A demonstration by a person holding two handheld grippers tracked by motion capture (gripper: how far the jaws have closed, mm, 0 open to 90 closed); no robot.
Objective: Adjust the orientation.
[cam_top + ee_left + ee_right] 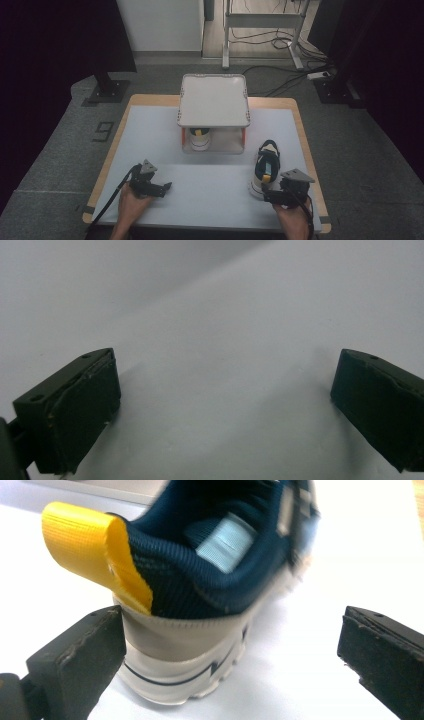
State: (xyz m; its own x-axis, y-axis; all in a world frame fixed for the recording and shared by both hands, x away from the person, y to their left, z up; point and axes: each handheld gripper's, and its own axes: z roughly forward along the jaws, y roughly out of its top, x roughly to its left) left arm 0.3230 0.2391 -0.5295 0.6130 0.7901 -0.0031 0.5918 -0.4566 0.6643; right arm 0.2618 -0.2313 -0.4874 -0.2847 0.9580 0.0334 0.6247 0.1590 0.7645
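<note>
A white and navy sneaker (266,165) with a yellow heel tab stands on the pale mat at the front right, toe pointing away. My right gripper (267,193) sits just behind its heel. In the right gripper view the heel (200,580) and yellow tab (95,545) lie between the open jaws of the right gripper (232,640), close to the left jaw and apart from the right one. A second sneaker (199,138) stands under a small white rack (214,100). My left gripper (165,188) rests low at the front left, and the left gripper (225,385) is open over bare mat.
The rack stands at the middle back of the mat (210,185), on red legs. The wooden table edge (305,145) runs close to the right of the sneaker. Dark stands and cables lie on the floor beyond the table.
</note>
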